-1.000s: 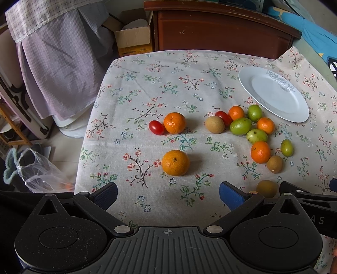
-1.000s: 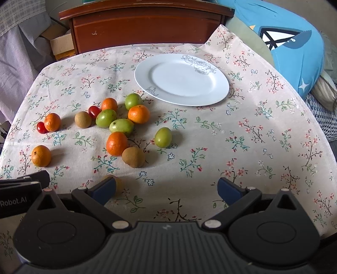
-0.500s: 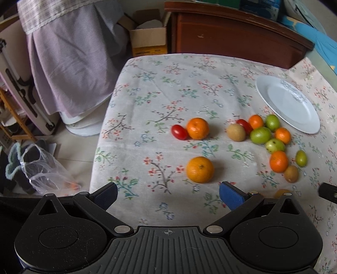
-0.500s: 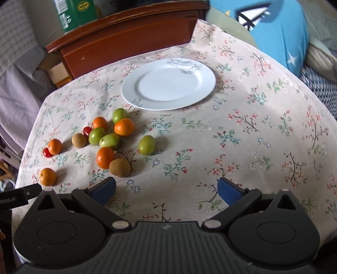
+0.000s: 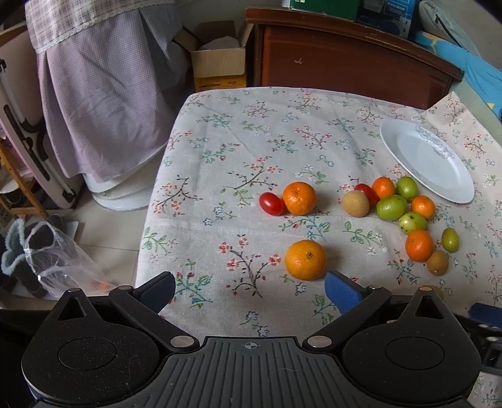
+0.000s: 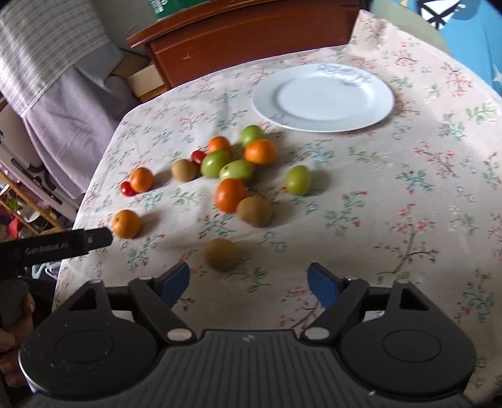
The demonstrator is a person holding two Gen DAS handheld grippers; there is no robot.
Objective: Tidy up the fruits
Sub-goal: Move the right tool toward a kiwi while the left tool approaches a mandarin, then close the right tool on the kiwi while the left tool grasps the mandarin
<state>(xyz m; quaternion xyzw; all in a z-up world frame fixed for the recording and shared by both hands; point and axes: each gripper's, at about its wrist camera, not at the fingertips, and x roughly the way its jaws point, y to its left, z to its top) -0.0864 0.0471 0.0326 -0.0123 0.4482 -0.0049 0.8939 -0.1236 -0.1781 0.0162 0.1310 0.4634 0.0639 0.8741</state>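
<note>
Several fruits lie on a floral tablecloth (image 5: pixel 251 150): oranges, green fruits, brown kiwis and small red tomatoes. A white plate (image 6: pixel 323 97) sits behind them, bare. My left gripper (image 5: pixel 249 290) is open above the near cloth, with a large orange (image 5: pixel 306 260) just ahead of its right finger (image 5: pixel 340 292). My right gripper (image 6: pixel 248 281) has its jaws closing with nothing between them; a brown kiwi (image 6: pixel 222 254) lies just beyond its fingers, toward the left one. The main fruit cluster (image 6: pixel 232 169) lies further on.
A dark wooden headboard (image 5: pixel 345 56) runs behind the table. A cardboard box (image 5: pixel 218 67), a checked cloth cover (image 5: pixel 100 88) and a plastic bag (image 5: pixel 59 266) on the floor are off the table's left edge. A blue cushion (image 6: pixel 467 28) lies at the right.
The left view drew back toward the table's left side. The right view swung left over the fruits, and the right gripper's fingers have come closer together. The near kiwi now shows ahead of them.
</note>
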